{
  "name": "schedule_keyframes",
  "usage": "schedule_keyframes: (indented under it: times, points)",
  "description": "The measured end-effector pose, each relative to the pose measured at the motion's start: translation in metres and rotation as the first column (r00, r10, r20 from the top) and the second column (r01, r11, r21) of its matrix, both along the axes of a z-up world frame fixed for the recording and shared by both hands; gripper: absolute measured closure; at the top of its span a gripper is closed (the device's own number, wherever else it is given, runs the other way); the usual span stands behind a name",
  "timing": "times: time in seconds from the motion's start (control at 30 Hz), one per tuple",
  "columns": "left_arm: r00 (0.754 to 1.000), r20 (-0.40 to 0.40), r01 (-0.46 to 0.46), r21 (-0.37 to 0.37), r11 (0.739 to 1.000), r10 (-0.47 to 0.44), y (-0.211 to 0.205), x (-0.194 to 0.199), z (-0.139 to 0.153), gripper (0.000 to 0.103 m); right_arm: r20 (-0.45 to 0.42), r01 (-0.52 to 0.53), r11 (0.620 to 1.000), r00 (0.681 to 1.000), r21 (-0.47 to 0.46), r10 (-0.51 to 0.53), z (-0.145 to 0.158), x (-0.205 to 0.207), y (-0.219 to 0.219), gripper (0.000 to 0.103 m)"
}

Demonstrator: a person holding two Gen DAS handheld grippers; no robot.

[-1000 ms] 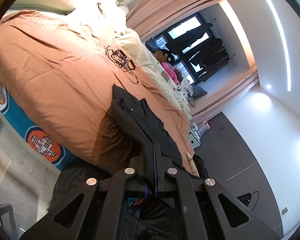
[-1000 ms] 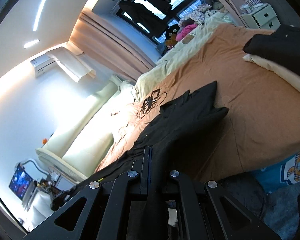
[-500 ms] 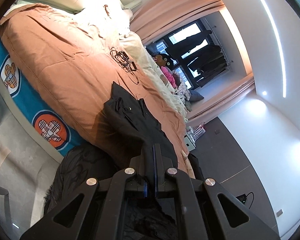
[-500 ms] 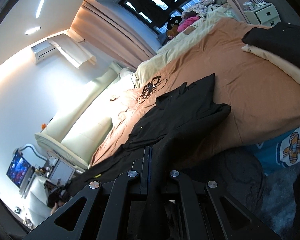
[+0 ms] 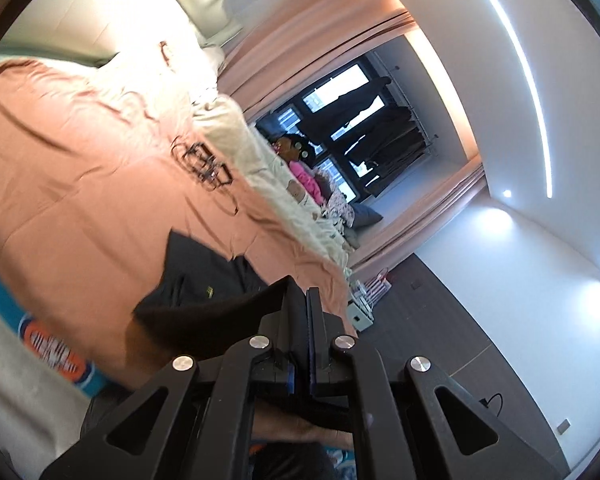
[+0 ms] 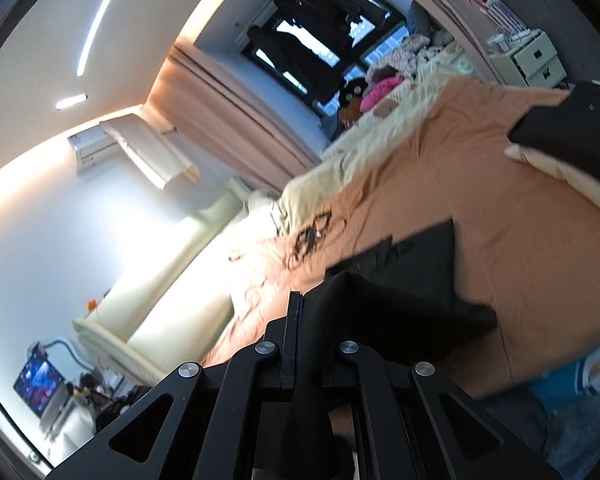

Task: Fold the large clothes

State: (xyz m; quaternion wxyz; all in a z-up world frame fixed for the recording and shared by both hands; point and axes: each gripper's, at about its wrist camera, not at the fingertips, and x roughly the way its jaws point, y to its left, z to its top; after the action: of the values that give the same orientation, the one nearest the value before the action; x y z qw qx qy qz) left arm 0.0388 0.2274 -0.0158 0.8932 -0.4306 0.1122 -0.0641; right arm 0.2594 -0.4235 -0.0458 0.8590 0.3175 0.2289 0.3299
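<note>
A large black garment (image 5: 204,292) lies on the orange bedspread (image 5: 80,184) near the bed's edge. My left gripper (image 5: 306,300) is shut on one edge of it, and the cloth rises from the bed into the jaws. In the right wrist view the same black garment (image 6: 412,280) lies on the orange bedspread (image 6: 520,216). My right gripper (image 6: 304,304) is shut on another edge, and the fabric drapes down between its arms. Both held edges are lifted over the part that lies flat.
A tangle of black cables (image 5: 204,164) lies on the bed beyond the garment. Cream bedding (image 5: 284,184) and a pink toy (image 5: 306,176) sit along the far side. Another dark garment on a cream pillow (image 6: 572,132) sits at the bed's right. A white drawer unit (image 6: 532,58) stands by the window.
Both grippers have lifted the held edges and moved forward over the bed. The garment now looks shorter and doubled on itself. The view is blurred by motion.
</note>
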Motion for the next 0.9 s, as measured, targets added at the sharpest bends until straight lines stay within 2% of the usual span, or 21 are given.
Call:
schedule_keyframes:
  times: [0.2,0.43,0.6,0.7,0.9]
  points:
    - [1.000,-0.013,-0.017,0.036,0.999,0.017,0.014,0.064,0.023,0.097,0.022,0.039,0.999,0.999,-0.020,-0.039,0.025,0.048,0.016,0.099]
    - [0.999,-0.041,-0.031,0.061,0.998,0.034,0.031,0.135,0.030,0.097,0.003,0.055,0.996,0.998,-0.066,-0.055,0.032,0.113,0.035,0.099]
    - [0.994,-0.101,-0.033,0.048,0.998,0.037,0.049,0.187,0.017,0.097,-0.039,0.074,0.993,0.996,-0.096,-0.078,0.023,0.159,0.043,0.099]
    - [0.989,-0.143,-0.032,0.066,0.997,0.042,0.051,0.216,0.006,0.097,-0.074,0.079,0.991,0.993,-0.105,-0.088,0.012,0.183,0.046,0.099]
    - [0.973,-0.227,-0.032,0.052,0.998,0.043,0.062,0.264,-0.026,0.097,-0.154,0.080,0.986,0.983,-0.143,-0.102,-0.015,0.225,0.054,0.099]
